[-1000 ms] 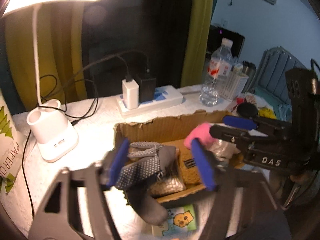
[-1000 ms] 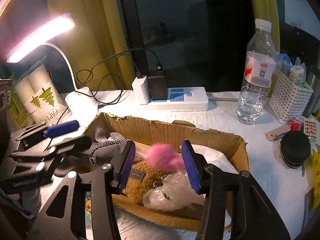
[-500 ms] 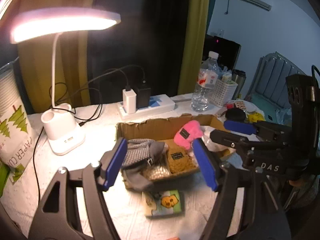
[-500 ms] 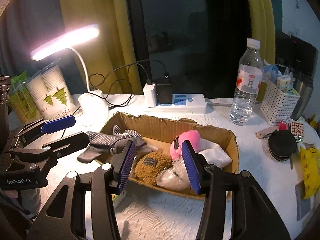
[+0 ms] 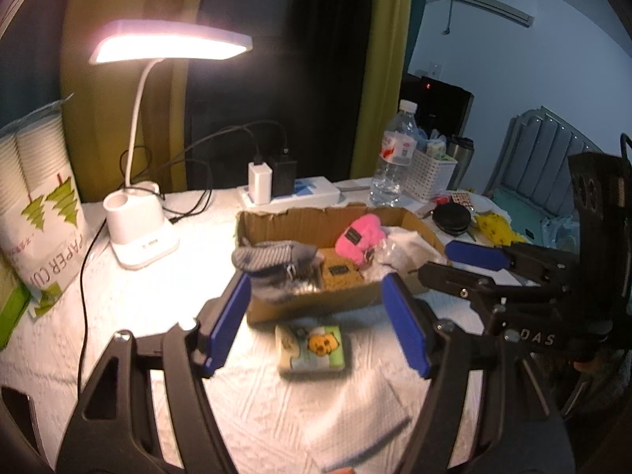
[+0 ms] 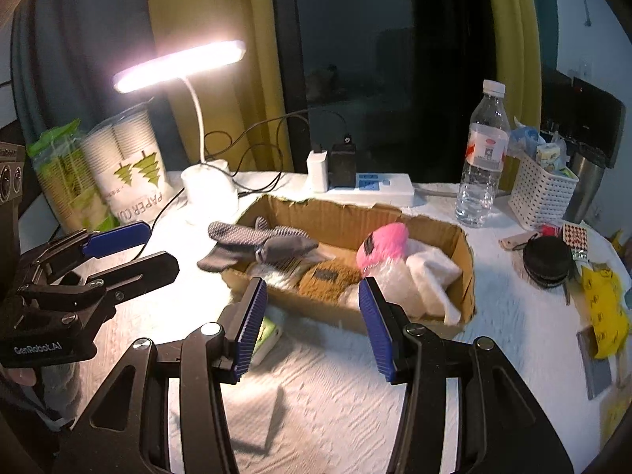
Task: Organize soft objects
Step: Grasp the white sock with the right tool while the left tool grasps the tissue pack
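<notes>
An open cardboard box (image 5: 312, 304) (image 6: 466, 260) sits on the white cloth. It holds a pink plush (image 5: 357, 235) (image 6: 383, 243), a brown plush (image 5: 339, 272) (image 6: 330, 276), a grey glove (image 5: 272, 258) (image 6: 256, 237) draped over its left rim, white cloth (image 6: 430, 272) and a clear plastic bag (image 5: 395, 254). My left gripper (image 5: 318, 326) is open and empty, held in front of the box. My right gripper (image 6: 312, 324) is open and empty, also short of the box. Each gripper shows in the other's view.
A small green pack with a cartoon dog (image 5: 314, 347) (image 6: 266, 335) lies in front of the box. Behind stand a lit desk lamp (image 5: 138, 229), a power strip (image 6: 367, 185), a water bottle (image 6: 482, 158), a white basket (image 6: 541, 193) and paper cups (image 5: 43, 197). A black round case (image 6: 547, 260) lies right.
Both grippers have pulled back and up from the box, open. The pink plush, between the right fingers a second ago, now lies in the box. The glove stays on the rim.
</notes>
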Motion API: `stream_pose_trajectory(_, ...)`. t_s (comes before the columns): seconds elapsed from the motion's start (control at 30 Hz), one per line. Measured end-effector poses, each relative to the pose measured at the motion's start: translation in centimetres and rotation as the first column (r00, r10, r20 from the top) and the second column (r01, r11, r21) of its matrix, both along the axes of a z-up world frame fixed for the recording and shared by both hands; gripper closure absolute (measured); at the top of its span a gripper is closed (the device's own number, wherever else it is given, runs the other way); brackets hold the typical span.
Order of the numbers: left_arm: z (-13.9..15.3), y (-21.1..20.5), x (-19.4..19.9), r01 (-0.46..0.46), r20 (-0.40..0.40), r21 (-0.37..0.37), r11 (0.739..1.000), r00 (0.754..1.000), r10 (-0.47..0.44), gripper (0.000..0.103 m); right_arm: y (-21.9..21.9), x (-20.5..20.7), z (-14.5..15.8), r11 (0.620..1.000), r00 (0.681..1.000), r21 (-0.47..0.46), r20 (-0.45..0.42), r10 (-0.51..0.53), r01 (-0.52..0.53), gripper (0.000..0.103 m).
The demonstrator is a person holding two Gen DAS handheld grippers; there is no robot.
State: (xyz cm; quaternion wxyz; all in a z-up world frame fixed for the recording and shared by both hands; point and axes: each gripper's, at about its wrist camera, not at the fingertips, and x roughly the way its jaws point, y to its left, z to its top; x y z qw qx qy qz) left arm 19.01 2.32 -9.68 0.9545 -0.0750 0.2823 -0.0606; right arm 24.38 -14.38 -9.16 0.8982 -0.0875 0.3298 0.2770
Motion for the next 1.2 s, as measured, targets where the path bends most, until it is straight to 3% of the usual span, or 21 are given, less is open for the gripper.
stream_pose_trajectory(0.37,-1.9,1.2,-3.5,-0.021,-0.012,-0.023,1.0,1.0,0.02,0.033,1.1,-3.3,-1.2,1.0,1.0,-0.026,-0.007,0.017,-0.017,0.05)
stream_pose_trajectory(0.43,-2.3,1.5,-3.9,-0.028,-0.015,-0.028,0.999,1.0,0.027,0.032,1.4,-3.7,-1.6,0.999,1.0,-0.032,-0.014,0.023,-0.024,0.044)
stream_pose_trajectory(0.63,-3.6,2.3,-5.1,-0.077,-0.027,0.016,0.997,0.997,0.078,0.032,2.9,-4.5,-3.1,0.997,0.998,-0.056,-0.046,0.049,-0.051,0.041)
stream_pose_trajectory(0.93,-6.3,3.5,-5.9,-0.097,-0.09,0.015,0.995,0.991,0.098,0.031,4.9,-4.9,-7.0,0.991,0.987,-0.09,-0.137,0.088,-0.101,0.04)
stream_pose_trajectory(1.03,-6.9,3.7,-5.9,-0.1,-0.104,0.006,0.995,0.99,0.1,0.022,5.5,-4.6,-8.8,0.987,0.978,-0.11,-0.182,0.1,-0.121,0.04)
stream_pose_trajectory(1.2,-7.8,3.8,-5.6,-0.105,-0.128,-0.001,0.994,0.986,0.104,0.02,6.4,-4.4,-11.2,0.977,0.97,-0.159,-0.221,0.104,-0.141,0.04)
